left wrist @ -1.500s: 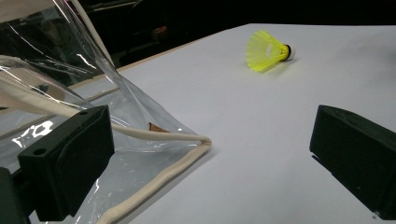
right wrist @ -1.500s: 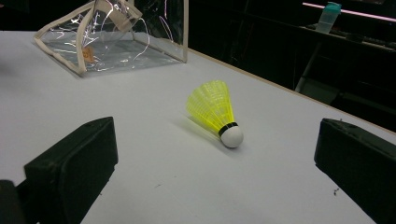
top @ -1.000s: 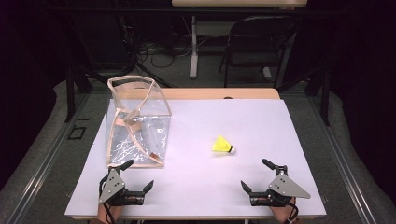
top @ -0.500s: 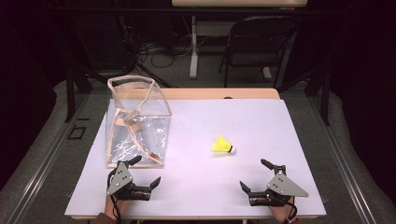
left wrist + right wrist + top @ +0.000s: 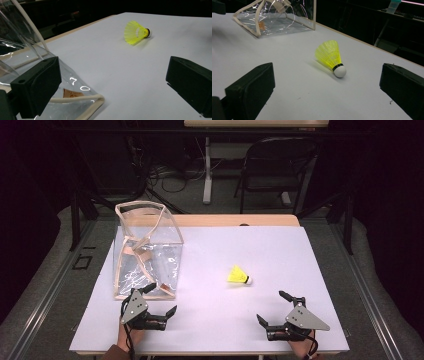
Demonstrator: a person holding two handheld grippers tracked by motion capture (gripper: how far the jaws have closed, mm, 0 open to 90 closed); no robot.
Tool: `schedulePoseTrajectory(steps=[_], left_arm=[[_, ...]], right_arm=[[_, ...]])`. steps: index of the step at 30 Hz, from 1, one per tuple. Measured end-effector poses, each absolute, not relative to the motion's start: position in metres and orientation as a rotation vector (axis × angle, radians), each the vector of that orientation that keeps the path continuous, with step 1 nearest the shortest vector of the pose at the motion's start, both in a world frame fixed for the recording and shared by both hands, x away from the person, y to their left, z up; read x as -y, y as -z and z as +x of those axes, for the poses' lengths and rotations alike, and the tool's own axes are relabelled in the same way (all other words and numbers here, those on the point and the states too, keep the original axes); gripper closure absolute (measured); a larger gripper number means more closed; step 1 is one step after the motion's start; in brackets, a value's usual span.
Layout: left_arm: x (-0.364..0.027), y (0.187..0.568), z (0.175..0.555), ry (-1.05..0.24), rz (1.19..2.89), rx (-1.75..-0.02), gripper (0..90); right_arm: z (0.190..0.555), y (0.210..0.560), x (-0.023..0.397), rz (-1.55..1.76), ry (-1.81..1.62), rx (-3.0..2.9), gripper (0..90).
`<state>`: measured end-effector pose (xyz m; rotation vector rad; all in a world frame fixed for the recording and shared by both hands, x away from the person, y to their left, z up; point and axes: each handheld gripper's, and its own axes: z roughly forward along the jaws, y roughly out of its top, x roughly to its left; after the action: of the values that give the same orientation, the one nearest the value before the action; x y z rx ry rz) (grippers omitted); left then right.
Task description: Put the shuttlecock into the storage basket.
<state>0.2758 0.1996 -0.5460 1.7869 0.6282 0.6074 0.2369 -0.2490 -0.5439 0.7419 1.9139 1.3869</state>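
A yellow shuttlecock (image 5: 238, 275) lies on its side on the white worktop (image 5: 260, 250), a little right of the middle of the high view. Its white cork tip points to the right in that view, and nothing touches it.

The left hand-held gripper (image 5: 160, 300) is in the lower left of the high view, just below the near edge of a clear plastic bag (image 5: 145, 252). Its jaws are released and stand wide apart, with nothing between them. In the left gripper view, the left jaw is in front of the bag's (image 5: 30, 65) lower corner with the cream-coloured trim; I cannot tell if it touches the plastic. The shuttlecock (image 5: 136, 32) is seen in the upper middle of this view, well apart from the jaws.

The right hand-held gripper (image 5: 271, 307) is in the lower right of the high view, below and to the right of the shuttlecock and apart from it. Its jaws are also released and wide open, and they hold nothing. In the right gripper view, the shuttlecock (image 5: 330, 57) lies in the middle of the frame, between the two jaws but farther away than them, with the cork towards the camera. The bag (image 5: 274, 17) is in the upper left of this view.

The bag stands upright with its mouth open to the top, in the left part of the worktop.
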Motion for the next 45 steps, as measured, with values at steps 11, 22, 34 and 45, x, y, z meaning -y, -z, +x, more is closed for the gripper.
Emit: schedulePoseTrajectory(steps=[11, 22, 34, 45], left_arm=[[-0.186, 0.541, 0.286, -0.577, 1.829, -0.633, 0.2], [-0.174, 0.536, 0.296, -0.562, 1.859, -0.634, 0.4], [-0.154, 0.529, 0.312, -0.521, 1.904, -0.602, 0.4], [-0.134, 0.527, 0.328, -0.458, 1.93, -0.586, 0.1]], right_arm=[[0.238, 0.545, 0.249, 0.748, -1.382, -1.925, 0.0], [0.238, 0.545, 0.248, 0.75, -1.379, -1.936, 0.0], [0.239, 0.546, 0.248, 0.751, -1.371, -1.941, 0.0], [0.239, 0.546, 0.248, 0.751, -1.366, -1.947, 0.2]])
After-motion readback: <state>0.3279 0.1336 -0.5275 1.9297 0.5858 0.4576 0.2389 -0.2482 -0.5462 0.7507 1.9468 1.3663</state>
